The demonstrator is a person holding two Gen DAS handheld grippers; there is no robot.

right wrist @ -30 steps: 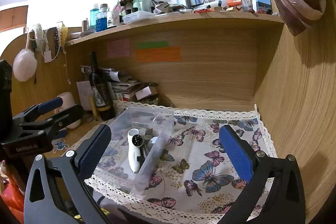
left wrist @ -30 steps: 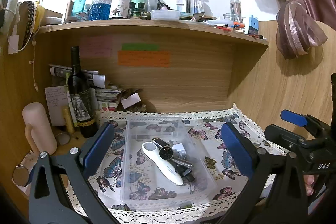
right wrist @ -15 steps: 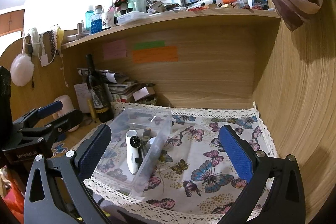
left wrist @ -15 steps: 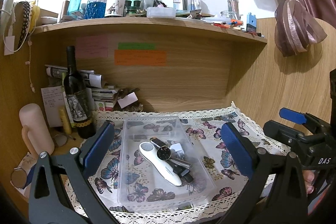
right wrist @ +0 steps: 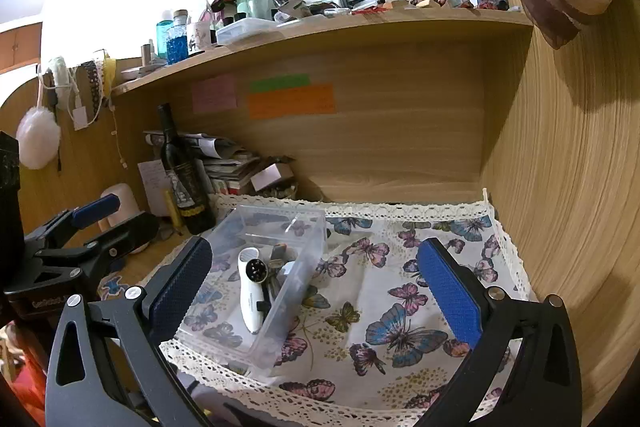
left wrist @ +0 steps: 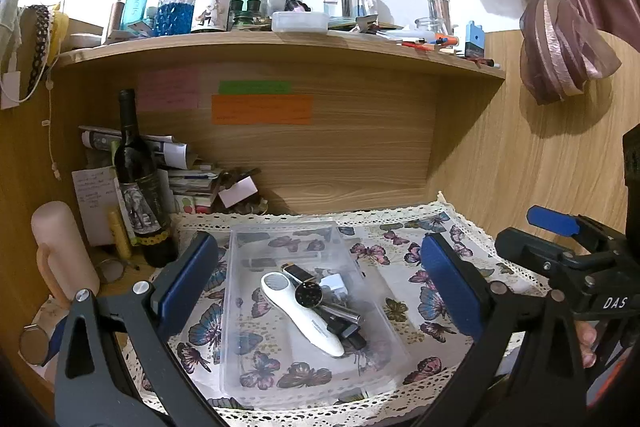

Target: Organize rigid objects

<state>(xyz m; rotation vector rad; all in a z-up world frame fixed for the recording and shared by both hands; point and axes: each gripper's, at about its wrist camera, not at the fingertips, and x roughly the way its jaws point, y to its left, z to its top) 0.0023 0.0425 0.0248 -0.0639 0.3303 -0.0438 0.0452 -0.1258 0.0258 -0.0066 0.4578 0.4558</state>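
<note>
1. The jaws of the left gripper point(left wrist: 320, 279) are spread wide and grip nothing; the jaws of the right gripper point(right wrist: 316, 279) are likewise spread and bare.
2. A clear plastic box point(left wrist: 256, 359) sits on the butterfly cloth point(right wrist: 400, 331) that covers the bench, in front of both grippers.
3. Inside the box lies a white handheld device point(left wrist: 308, 323), with a round black watch point(left wrist: 309, 295) resting on it.
4. Beside the device, toward the box's right wall, is a pile of dark small items, too jumbled to name.
5. Left of the box, off the cloth, a dark wine bottle point(left wrist: 138, 187) stands upright.
6. Above the box runs a wooden shelf point(left wrist: 280, 47) crowded with bottles.
</note>
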